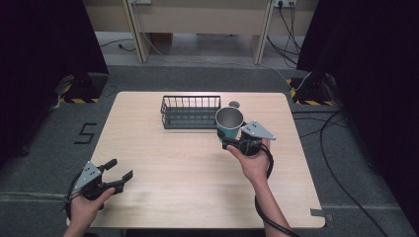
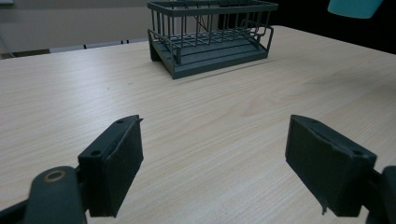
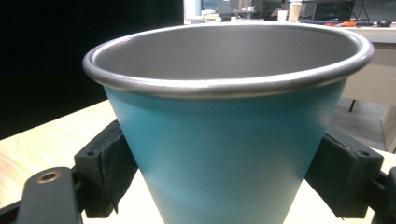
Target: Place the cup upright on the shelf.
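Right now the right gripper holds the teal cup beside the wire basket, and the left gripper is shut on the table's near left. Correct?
Not quite. The left gripper is open: the left gripper view shows its jaws wide apart over bare table. The rest holds: the right gripper clamps the teal cup beside the wire basket.

Black throughout, both the left gripper (image 1: 118,170) and the right gripper (image 1: 222,139). Blocky, padded fingers (image 2: 119,163) with small screw holes, a brass-ringed hole near the base. Grey three-cornered plates on top, dotted with screws. Black cables trailing. Bare forearms, no sleeves.
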Motion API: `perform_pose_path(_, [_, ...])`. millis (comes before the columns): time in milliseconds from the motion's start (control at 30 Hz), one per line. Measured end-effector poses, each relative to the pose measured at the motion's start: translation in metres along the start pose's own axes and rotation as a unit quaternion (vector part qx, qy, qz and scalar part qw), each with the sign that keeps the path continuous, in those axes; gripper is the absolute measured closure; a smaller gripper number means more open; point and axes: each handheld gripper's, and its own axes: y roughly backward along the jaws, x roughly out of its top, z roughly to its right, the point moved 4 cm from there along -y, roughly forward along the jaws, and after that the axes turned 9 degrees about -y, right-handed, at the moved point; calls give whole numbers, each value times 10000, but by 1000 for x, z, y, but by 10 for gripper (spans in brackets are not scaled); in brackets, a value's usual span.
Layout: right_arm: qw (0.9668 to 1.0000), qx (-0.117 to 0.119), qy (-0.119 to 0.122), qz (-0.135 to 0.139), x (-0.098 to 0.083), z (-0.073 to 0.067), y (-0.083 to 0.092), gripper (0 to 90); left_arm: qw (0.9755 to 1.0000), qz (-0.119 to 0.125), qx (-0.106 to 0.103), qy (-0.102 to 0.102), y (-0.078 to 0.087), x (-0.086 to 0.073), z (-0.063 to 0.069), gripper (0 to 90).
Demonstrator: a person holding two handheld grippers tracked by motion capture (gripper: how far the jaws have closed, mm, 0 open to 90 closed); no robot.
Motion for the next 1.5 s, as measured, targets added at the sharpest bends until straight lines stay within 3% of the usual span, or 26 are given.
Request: perform_pose_path(1500, [9998,64,-183,89,24,-7,-51,179,10000,10,-13,28,0,0,-1,186])
